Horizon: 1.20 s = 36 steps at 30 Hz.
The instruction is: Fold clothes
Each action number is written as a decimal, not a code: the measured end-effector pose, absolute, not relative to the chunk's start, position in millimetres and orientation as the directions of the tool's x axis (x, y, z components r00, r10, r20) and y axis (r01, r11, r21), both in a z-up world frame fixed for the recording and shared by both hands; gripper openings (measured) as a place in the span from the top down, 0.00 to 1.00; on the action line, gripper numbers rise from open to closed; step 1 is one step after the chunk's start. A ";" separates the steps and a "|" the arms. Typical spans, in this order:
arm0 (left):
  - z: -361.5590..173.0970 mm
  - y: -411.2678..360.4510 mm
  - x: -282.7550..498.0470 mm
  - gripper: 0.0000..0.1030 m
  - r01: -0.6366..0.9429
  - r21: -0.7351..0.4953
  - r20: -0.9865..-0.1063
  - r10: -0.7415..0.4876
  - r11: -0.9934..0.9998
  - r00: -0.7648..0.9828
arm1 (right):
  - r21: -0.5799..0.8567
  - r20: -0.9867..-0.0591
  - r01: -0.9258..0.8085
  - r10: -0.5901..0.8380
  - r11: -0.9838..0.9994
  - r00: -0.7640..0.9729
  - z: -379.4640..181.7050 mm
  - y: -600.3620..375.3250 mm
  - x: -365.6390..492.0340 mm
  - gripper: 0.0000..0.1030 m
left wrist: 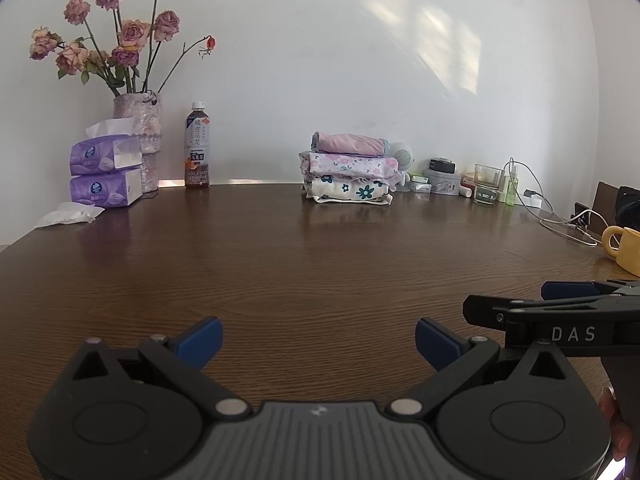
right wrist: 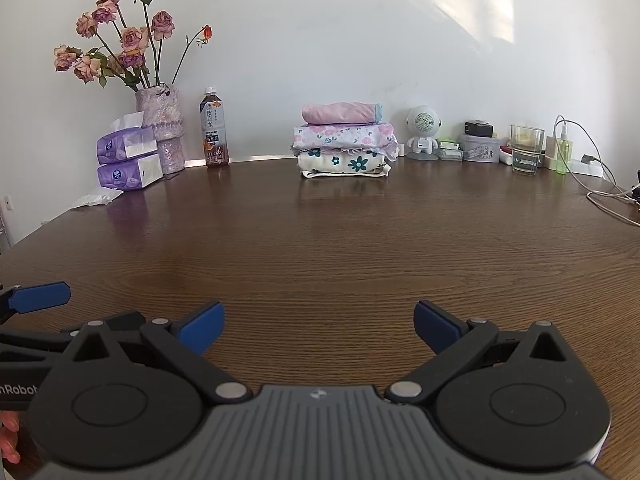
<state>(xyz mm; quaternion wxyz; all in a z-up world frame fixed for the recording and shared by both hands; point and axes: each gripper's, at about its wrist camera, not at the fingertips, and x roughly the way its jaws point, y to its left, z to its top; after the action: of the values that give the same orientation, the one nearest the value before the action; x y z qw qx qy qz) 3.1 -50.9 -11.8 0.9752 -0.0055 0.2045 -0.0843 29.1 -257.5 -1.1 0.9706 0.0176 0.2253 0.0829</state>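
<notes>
A stack of folded clothes [left wrist: 350, 172] [right wrist: 346, 145] sits at the far side of the brown wooden table [left wrist: 304, 264] [right wrist: 320, 240] by the wall: a pink piece on top, a pink-flowered one under it, a cream one with teal flowers at the bottom. My left gripper [left wrist: 319, 344] hovers open over the near table, holding nothing. My right gripper [right wrist: 319, 326] is open too and holds nothing. The two grippers are side by side; the right one shows at the right edge of the left wrist view, the left one at the left edge of the right wrist view.
A vase of dried roses [left wrist: 140, 136] [right wrist: 162, 128], two tissue packs [left wrist: 106, 176] [right wrist: 128, 164] and a tea bottle [left wrist: 197, 148] [right wrist: 214, 128] stand at the back left. Back right hold a small white speaker [right wrist: 422, 132], a glass [right wrist: 526, 148], cables [right wrist: 600, 192] and a yellow mug [left wrist: 624, 246].
</notes>
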 end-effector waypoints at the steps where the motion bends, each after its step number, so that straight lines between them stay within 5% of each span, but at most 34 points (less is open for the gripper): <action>1: -12.0 -51.3 2.8 0.00 0.163 -0.045 -0.398 -0.167 0.986 0.902 | 0.072 -0.434 -0.154 0.170 0.985 0.885 -1.1 -257.8 29.1 0.00; 36: -10.5 -51.5 2.6 0.00 0.164 -0.045 -0.394 -0.168 0.985 0.904 | 0.070 -0.434 -0.154 0.169 0.986 0.885 -0.7 -256.3 28.1 0.00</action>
<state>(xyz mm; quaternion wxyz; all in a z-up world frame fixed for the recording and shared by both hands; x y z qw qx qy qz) 2.6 -51.5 -10.5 0.9756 -0.0055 0.2024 -0.0851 28.1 -256.3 -0.7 0.9707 0.0168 0.2248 0.0830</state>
